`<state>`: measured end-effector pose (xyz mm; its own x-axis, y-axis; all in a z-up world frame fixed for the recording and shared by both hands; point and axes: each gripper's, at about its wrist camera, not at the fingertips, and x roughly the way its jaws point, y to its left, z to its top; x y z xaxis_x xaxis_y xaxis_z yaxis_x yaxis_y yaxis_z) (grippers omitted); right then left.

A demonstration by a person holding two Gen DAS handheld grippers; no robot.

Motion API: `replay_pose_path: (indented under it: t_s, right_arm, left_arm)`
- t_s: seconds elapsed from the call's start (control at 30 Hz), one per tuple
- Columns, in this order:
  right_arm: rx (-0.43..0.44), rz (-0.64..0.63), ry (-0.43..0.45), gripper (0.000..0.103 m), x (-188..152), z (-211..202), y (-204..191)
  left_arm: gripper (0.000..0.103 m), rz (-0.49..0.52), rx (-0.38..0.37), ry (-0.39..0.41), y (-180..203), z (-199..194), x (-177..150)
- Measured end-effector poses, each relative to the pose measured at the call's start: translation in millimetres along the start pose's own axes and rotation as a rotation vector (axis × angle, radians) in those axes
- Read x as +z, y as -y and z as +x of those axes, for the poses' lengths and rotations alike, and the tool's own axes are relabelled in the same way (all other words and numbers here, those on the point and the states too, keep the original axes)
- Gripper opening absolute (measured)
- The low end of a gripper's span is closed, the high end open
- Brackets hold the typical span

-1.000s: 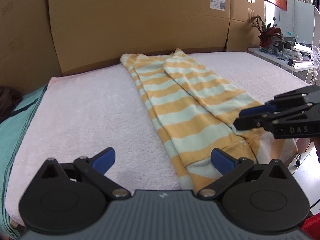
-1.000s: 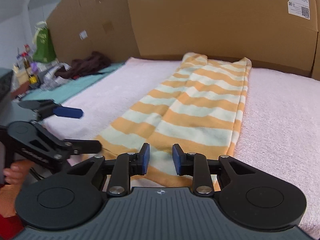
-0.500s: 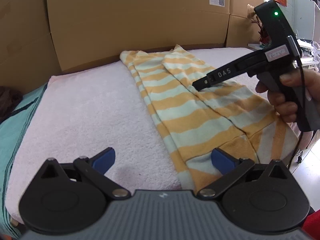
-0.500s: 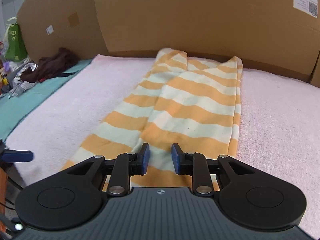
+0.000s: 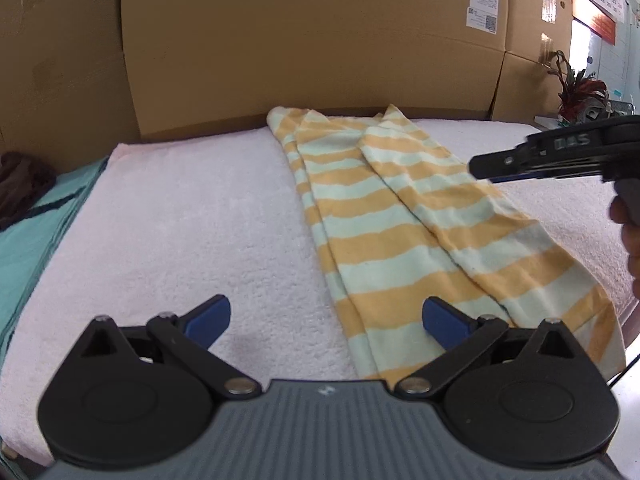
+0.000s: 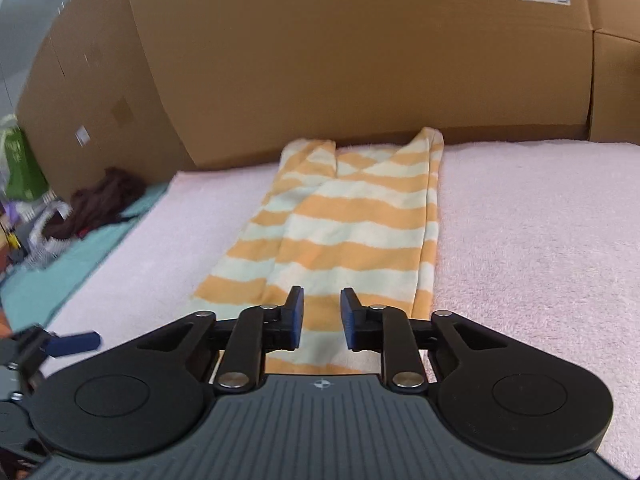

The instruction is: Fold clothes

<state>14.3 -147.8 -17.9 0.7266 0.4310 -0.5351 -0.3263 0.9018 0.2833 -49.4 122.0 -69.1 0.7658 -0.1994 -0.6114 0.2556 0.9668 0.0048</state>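
Note:
An orange and pale-green striped garment (image 5: 380, 216) lies folded lengthways into a long strip on a pink towel (image 5: 180, 220), running from the near edge to the cardboard wall. My left gripper (image 5: 326, 320) is wide open and holds nothing; it hovers low over the strip's near left edge, right pad above the stripes, left pad above towel. My right gripper (image 6: 322, 316) hovers over the garment (image 6: 352, 232) near its near end, its jaws a narrow gap apart with nothing between them. In the left wrist view the right gripper (image 5: 480, 168) reaches in from the right, a hand (image 5: 630, 232) on its handle.
Cardboard boxes (image 5: 300, 40) wall off the back. A teal cloth (image 6: 80, 256) with a dark heap of clothes (image 6: 104, 200) lies to the left. A potted plant (image 5: 580, 92) stands at the far right. Bare towel (image 6: 540, 240) spreads right of the garment.
The right gripper has dropped lower and levelled out over the garment's right side, moving forward along the strip. The left gripper has crept slightly forward. Both keep the same opening.

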Motion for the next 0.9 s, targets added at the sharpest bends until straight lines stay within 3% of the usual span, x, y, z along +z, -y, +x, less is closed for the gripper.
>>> replay_pose_path:
  t_s: [0.07, 0.13, 0.23, 0.37, 0.5, 0.6, 0.77, 0.9]
  right_arm:
    - [0.010, 0.037, 0.033, 0.030, -0.3, -21.0, 10.5]
    - [0.011, 0.044, 0.014, 0.033, -10.4, -41.4, 24.2]
    - [0.086, 0.084, -0.086, 0.033, -32.0, -65.6, 41.2]
    - [0.139, 0.080, -0.142, 0.033, -55.8, -90.4, 43.7]
    - [0.173, 0.025, -0.180, 0.033, -67.8, -94.3, 33.7]
    - [0.209, 0.011, -0.191, 0.034, -72.8, -92.9, 30.2]
    - [0.252, 0.006, -0.192, 0.047, -76.8, -90.9, 27.5]
    - [0.236, -0.019, -0.212, 0.047, -81.1, -96.9, 28.4]
  left_arm:
    - [0.102, -0.034, -0.063, -0.026, -6.6, 0.4, -2.5]
    - [0.101, -0.050, -0.113, -0.039, -11.6, -5.1, -7.0]
    - [0.096, -0.048, -0.181, -0.063, -13.8, -13.6, -11.5]
    - [0.097, -0.017, -0.259, -0.098, -10.2, -23.3, -16.1]
    - [0.100, 0.081, -0.265, -0.114, 5.8, -28.9, -24.5]
    - [0.100, 0.098, -0.256, -0.101, 8.5, -30.7, -27.9]
    - [0.102, 0.025, -0.313, -0.089, 3.4, -31.2, -27.3]
    - [0.101, 0.026, -0.321, -0.090, 4.5, -36.8, -30.5]
